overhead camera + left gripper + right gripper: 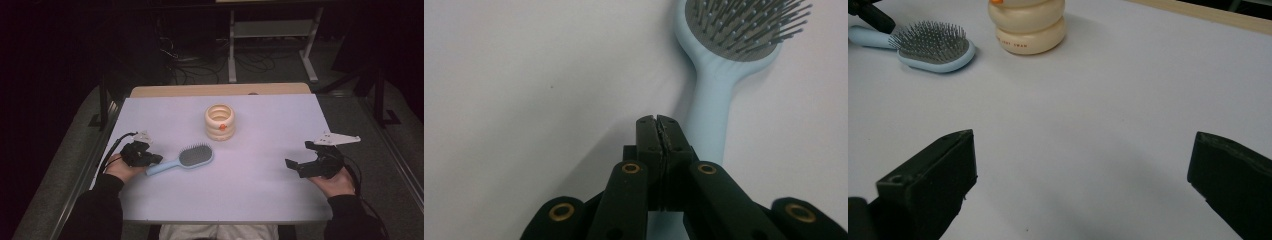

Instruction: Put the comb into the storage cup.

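A light-blue hairbrush with grey bristles lies on the white table, left of centre, its handle pointing down-left. My left gripper sits at the end of that handle. In the left gripper view its jaws are pressed pad to pad with nothing between them, and the hairbrush handle runs on beneath and past them. My right gripper rests at the right side of the table, open wide over bare surface. The hairbrush lies far from it.
A cream, ringed round container with a small orange spot on its front stands behind the brush near the table's middle back, also seen as the container. A wooden strip borders the far edge. Dark floor, cables and a table frame lie beyond.
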Demonstrator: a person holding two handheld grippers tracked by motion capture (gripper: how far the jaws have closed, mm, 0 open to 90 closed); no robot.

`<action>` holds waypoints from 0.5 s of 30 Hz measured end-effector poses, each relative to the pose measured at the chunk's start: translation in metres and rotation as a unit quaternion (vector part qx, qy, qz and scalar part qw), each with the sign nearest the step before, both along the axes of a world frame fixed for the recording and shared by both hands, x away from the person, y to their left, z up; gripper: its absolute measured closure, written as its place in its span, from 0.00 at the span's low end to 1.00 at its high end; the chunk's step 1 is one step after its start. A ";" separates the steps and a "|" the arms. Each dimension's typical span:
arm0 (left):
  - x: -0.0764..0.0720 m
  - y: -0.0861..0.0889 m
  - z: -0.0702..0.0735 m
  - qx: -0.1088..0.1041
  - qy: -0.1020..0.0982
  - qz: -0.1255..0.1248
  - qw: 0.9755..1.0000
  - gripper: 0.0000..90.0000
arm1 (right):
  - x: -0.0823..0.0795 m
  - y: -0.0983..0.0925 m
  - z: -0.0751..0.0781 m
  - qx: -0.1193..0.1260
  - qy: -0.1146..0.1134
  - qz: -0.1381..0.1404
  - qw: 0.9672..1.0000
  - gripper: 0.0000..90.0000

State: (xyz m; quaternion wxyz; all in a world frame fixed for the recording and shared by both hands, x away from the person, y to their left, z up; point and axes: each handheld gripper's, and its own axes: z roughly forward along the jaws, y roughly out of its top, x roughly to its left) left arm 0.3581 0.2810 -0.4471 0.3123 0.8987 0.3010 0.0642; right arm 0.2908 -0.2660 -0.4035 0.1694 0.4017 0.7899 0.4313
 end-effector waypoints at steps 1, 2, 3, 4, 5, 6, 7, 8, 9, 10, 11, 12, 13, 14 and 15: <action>0.000 0.000 0.000 0.000 0.000 0.000 1.000 0.98 | 0.000 0.000 0.000 -0.001 0.000 0.001 1.000 0.00; -0.001 0.000 0.000 0.000 0.001 -0.001 1.000 0.98 | 0.000 0.000 0.000 -0.001 0.000 0.001 1.000 0.00; -0.002 -0.001 -0.001 0.001 0.002 -0.004 1.000 0.98 | 0.000 0.000 0.000 -0.002 0.001 0.001 1.000 0.00; -0.003 -0.001 -0.001 0.001 0.003 -0.006 1.000 0.98 | 0.001 0.000 -0.001 -0.003 0.003 0.000 1.000 0.00; -0.005 -0.002 -0.001 0.003 0.004 -0.009 1.000 0.98 | 0.001 0.001 -0.001 -0.003 0.003 -0.001 1.000 0.00; -0.005 -0.002 -0.001 0.003 0.004 -0.009 1.000 0.98 | 0.001 0.001 -0.001 -0.003 0.003 -0.001 1.000 0.00; -0.006 -0.002 -0.001 0.005 0.006 -0.010 1.000 0.98 | 0.001 0.000 -0.001 -0.003 0.003 -0.002 1.000 0.00; -0.007 -0.003 -0.001 0.006 0.004 -0.011 1.000 0.98 | 0.001 0.000 -0.001 -0.003 0.003 -0.002 1.000 0.00; -0.008 -0.003 -0.001 0.007 0.005 -0.012 1.000 0.98 | 0.001 0.000 -0.001 -0.003 0.002 -0.002 1.000 0.00; -0.009 -0.003 -0.001 0.008 0.005 -0.013 1.000 0.98 | 0.001 0.000 -0.001 -0.003 0.003 -0.003 1.000 0.00; -0.009 -0.003 -0.001 0.007 0.003 -0.013 1.000 0.98 | 0.001 0.000 -0.001 -0.003 0.003 -0.003 1.000 0.00; -0.011 -0.002 0.000 0.007 0.002 -0.014 1.000 0.97 | 0.001 0.000 -0.001 -0.003 0.003 -0.004 1.000 0.00; -0.011 -0.001 0.001 0.006 0.001 -0.015 1.000 0.97 | 0.001 0.000 -0.001 -0.004 0.003 -0.004 1.000 0.00; -0.012 0.000 0.002 0.004 0.001 -0.016 1.000 0.96 | 0.001 0.000 -0.001 -0.004 0.003 -0.004 1.000 0.00; -0.012 0.001 0.003 0.000 0.001 -0.014 1.000 0.95 | 0.001 0.000 -0.001 -0.004 0.005 -0.004 1.000 0.00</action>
